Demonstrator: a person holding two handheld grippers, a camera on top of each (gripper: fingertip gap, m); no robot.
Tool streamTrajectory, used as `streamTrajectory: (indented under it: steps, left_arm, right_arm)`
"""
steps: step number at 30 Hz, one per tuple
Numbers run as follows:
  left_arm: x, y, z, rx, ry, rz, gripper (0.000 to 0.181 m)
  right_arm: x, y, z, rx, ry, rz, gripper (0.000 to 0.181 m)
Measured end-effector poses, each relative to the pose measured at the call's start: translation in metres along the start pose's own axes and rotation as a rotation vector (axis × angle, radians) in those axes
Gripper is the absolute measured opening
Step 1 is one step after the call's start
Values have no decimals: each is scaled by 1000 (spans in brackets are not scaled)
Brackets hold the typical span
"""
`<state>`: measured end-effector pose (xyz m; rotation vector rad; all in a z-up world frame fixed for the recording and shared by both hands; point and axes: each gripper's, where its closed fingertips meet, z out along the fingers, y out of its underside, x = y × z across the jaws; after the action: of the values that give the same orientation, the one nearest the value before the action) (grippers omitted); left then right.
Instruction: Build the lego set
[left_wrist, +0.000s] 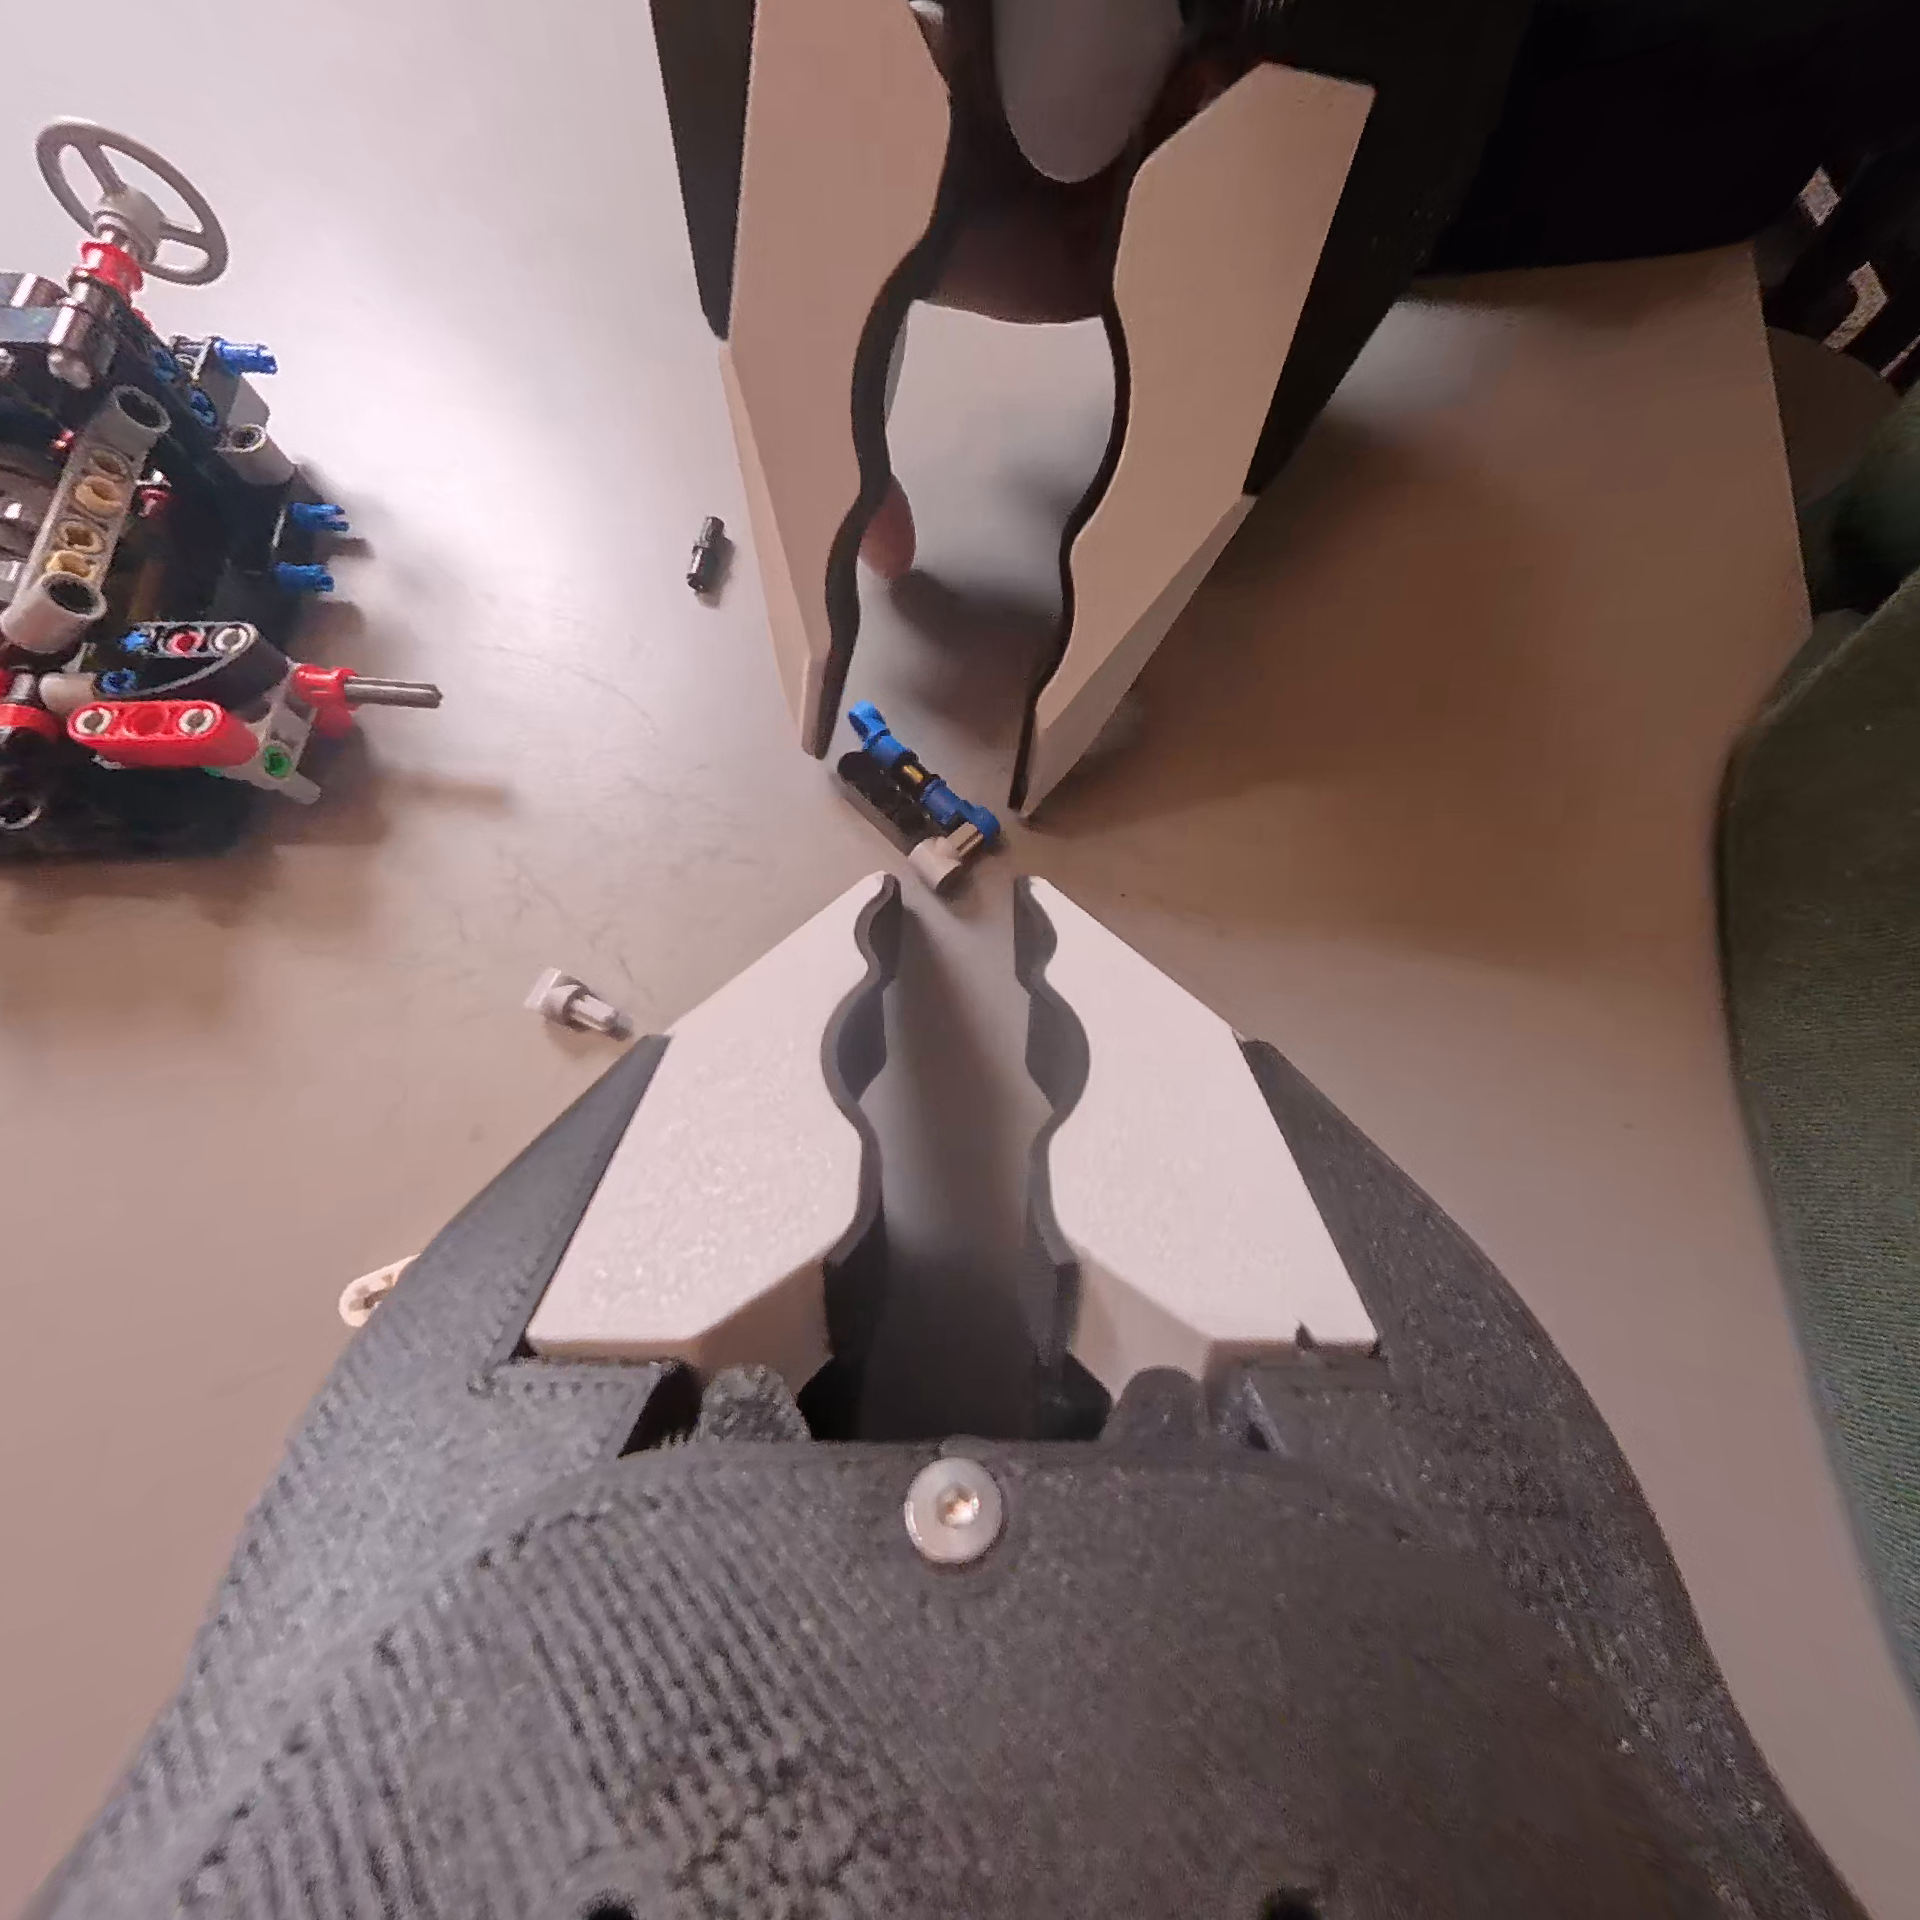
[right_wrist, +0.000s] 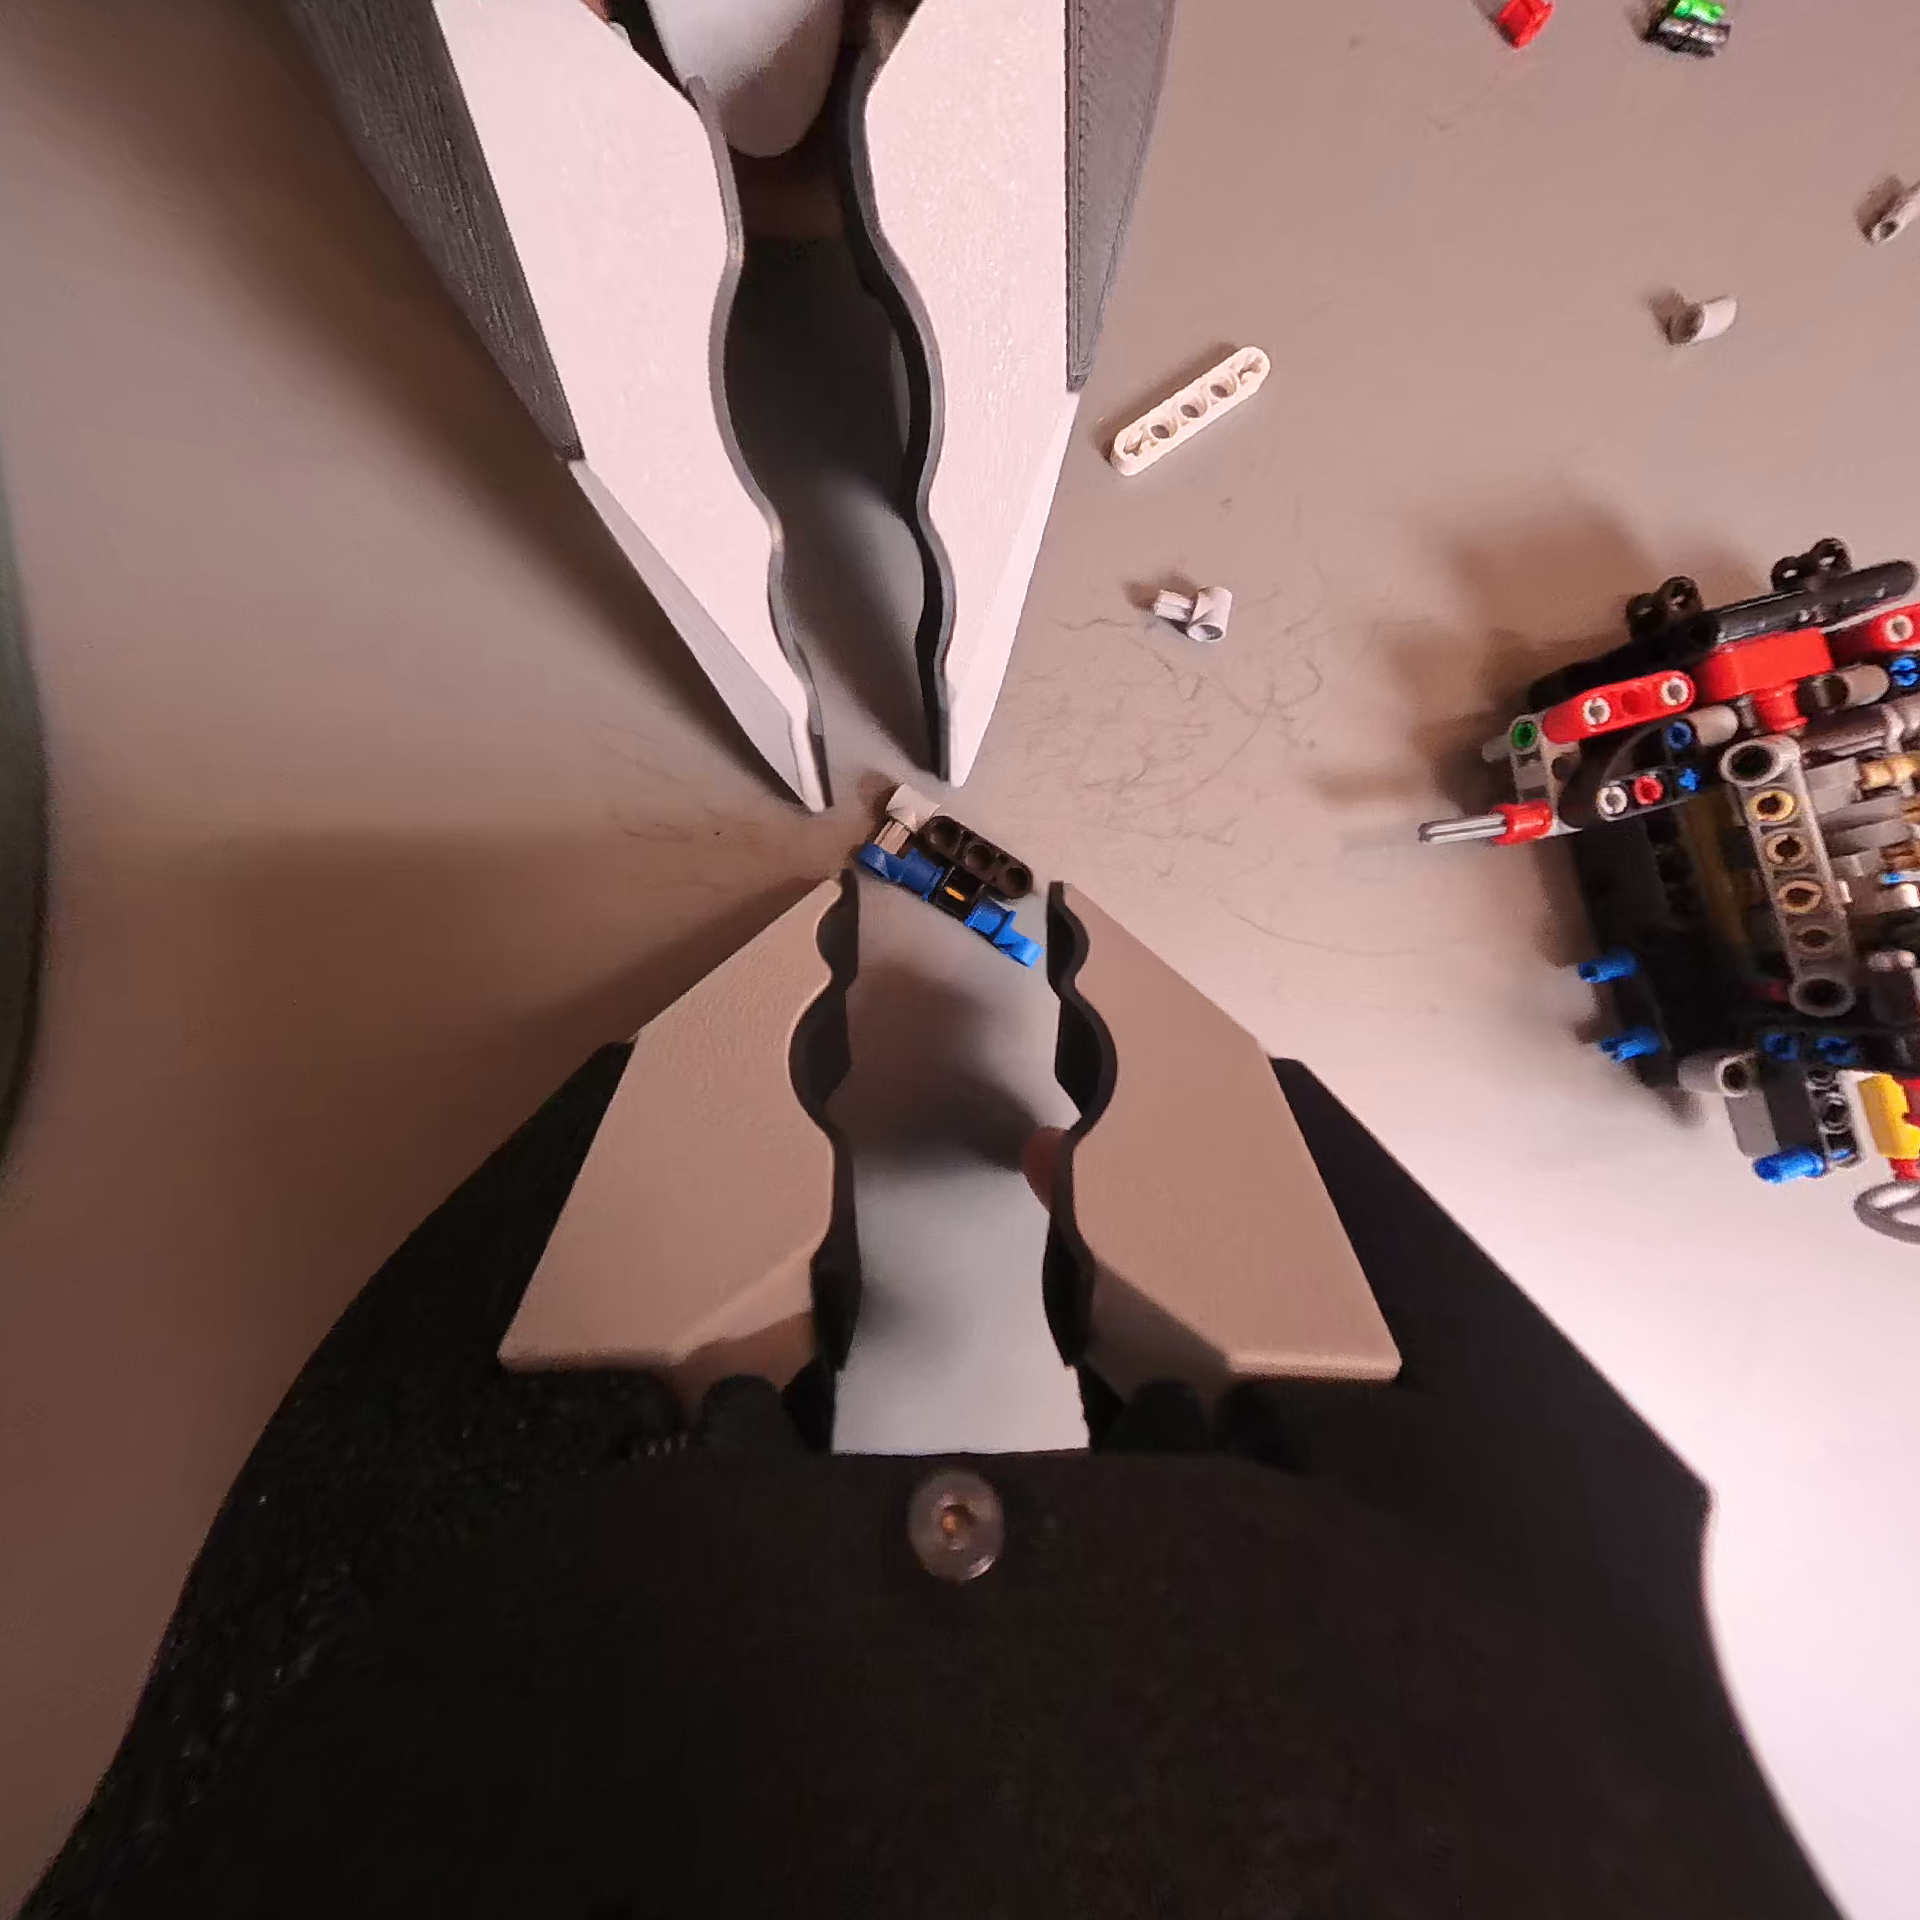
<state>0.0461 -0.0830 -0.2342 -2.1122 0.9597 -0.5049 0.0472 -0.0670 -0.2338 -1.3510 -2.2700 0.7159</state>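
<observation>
Just loose subassembly (left_wrist: 914, 795) — between grippers

The left gripper (left_wrist: 954, 883) reaches up from the bottom of its own view, jaws parted with a clear gap between the tips. The right gripper (right_wrist: 951, 888) does likewise in its view, jaws apart. Each shows in the other's view, descending from the top centre, tip to tip, nearly meeting mid-frame.
</observation>
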Motion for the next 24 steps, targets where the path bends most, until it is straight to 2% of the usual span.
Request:
streamTrajectory:
  steps: [2, 5, 10, 12, 14, 24]
  left_arm:
    - [1, 0, 0, -2, 3, -4, 23]
    - [4, -2, 2, -7, 1, -28, 29]
    - [5, -5, 6, 0, -4, -33, 29]
    - [5, -5, 5, 8, 1, -43, 28]
    - [2, -5, 4, 9, -6, -48, 29]
    - [-4, 5, -6, -49, -41, -77, 27]
  right_arm:
    - [1, 1, -4, 13, -20, -45, 40]
    - [2, 1, -8, 53, -76, -215, 41]
    - [5, -3, 0, 75, -195, -294, 35]
    - [0, -4, 3, 72, -219, -312, 27]
    - [-3, -3, 2, 62, -208, -324, 20]
    - [-10, -2, 1, 34, -26, -123, 19]
